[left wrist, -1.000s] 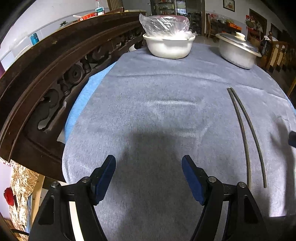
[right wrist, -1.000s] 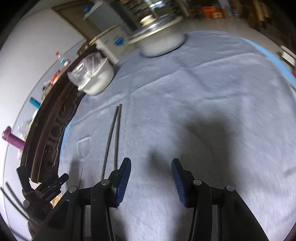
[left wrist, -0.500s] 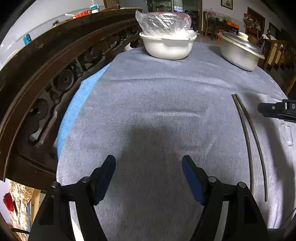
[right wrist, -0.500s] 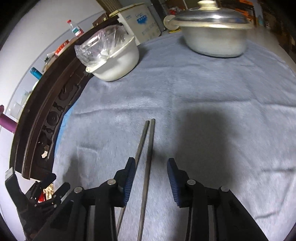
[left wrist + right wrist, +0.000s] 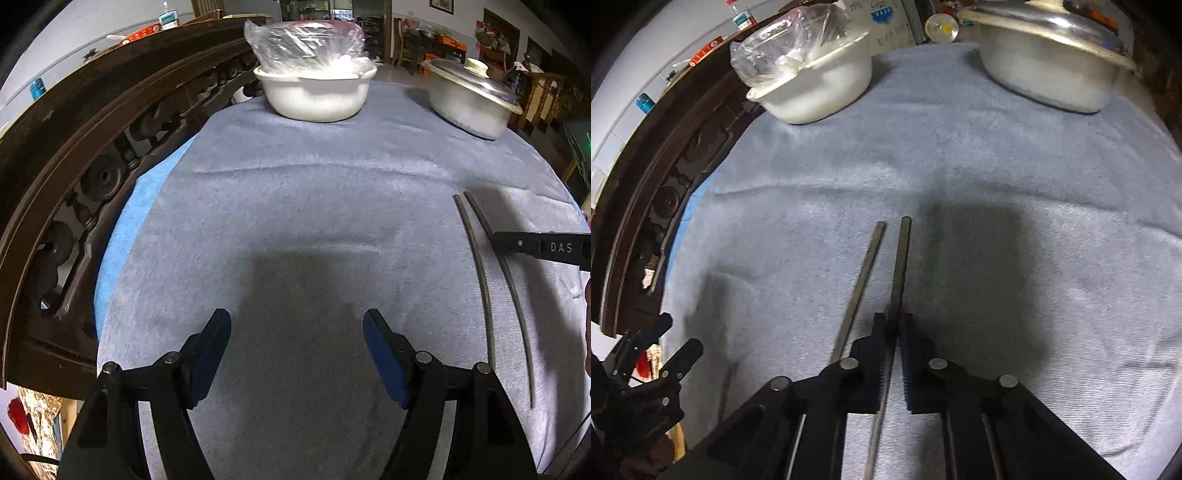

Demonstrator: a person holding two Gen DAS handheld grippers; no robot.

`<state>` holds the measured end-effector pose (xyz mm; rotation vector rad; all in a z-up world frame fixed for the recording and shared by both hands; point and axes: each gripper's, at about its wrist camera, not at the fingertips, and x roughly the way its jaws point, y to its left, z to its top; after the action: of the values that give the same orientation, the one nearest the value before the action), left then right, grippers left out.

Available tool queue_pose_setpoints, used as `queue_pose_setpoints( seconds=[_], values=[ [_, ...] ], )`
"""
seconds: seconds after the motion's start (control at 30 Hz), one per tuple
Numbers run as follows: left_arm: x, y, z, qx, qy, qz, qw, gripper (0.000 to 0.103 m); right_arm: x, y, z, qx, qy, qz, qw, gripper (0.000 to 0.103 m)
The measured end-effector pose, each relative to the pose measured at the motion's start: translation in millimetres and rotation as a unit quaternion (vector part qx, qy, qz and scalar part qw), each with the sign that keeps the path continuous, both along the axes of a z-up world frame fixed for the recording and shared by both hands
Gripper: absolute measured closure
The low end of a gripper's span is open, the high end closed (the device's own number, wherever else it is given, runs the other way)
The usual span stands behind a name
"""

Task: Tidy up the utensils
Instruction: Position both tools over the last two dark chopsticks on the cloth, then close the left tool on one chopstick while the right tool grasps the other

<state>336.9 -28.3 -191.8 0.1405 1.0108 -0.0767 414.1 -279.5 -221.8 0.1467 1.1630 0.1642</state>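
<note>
Two dark chopsticks lie side by side on the grey cloth. In the right wrist view my right gripper [image 5: 893,328] is shut on the right chopstick [image 5: 900,266], which runs between its blue pads. The left chopstick [image 5: 860,280] lies free just outside the left finger. In the left wrist view both chopsticks [image 5: 480,280] lie at the right, with the right gripper's finger [image 5: 543,247] over them. My left gripper [image 5: 297,332] is open and empty over bare cloth, well left of the chopsticks.
A white bowl with a plastic bag [image 5: 314,88] and a lidded metal pot [image 5: 469,99] stand at the far edge of the round table [image 5: 295,206]. A carved dark wooden chair back [image 5: 74,166] curves along the left.
My right gripper has moved forward over the chopsticks and closed on the right one. The left gripper has stayed open and shifted slightly.
</note>
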Motion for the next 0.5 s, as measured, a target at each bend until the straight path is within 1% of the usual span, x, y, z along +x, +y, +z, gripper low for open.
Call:
queue_pose_setpoints(
  seconds=[0.1,0.2,0.3,0.33,0.4,0.47,0.5],
  values=[
    [3,-9,2,-0.004,0.002,-0.014,0.9999,0.028,-3,-16,2,0.0,-0.003,-0.013,1.0,0.098],
    [11,-22,4,-0.016,0.007,-0.038,0.9991,0.029,-7,-35,4,-0.011,-0.001,-0.032,0.999,0.098],
    [30,-43,4,-0.033,0.017,-0.068,0.997,0.029,-11,-56,1,0.006,0.015,-0.049,0.999,0.098],
    [40,-50,3,-0.042,0.024,-0.078,0.9958,0.029,-11,-61,1,0.021,0.016,-0.052,0.998,0.098],
    [56,-62,2,-0.057,0.036,-0.086,0.994,0.029,-12,-66,8,0.058,0.001,-0.049,0.997,0.097],
    [73,-77,0,-0.089,0.053,-0.109,0.9886,0.029,-11,-72,14,0.068,-0.011,-0.059,0.996,0.097],
    [78,-83,-1,-0.095,0.061,-0.114,0.987,0.029,-11,-75,17,0.069,-0.017,-0.063,0.995,0.097]
  ],
)
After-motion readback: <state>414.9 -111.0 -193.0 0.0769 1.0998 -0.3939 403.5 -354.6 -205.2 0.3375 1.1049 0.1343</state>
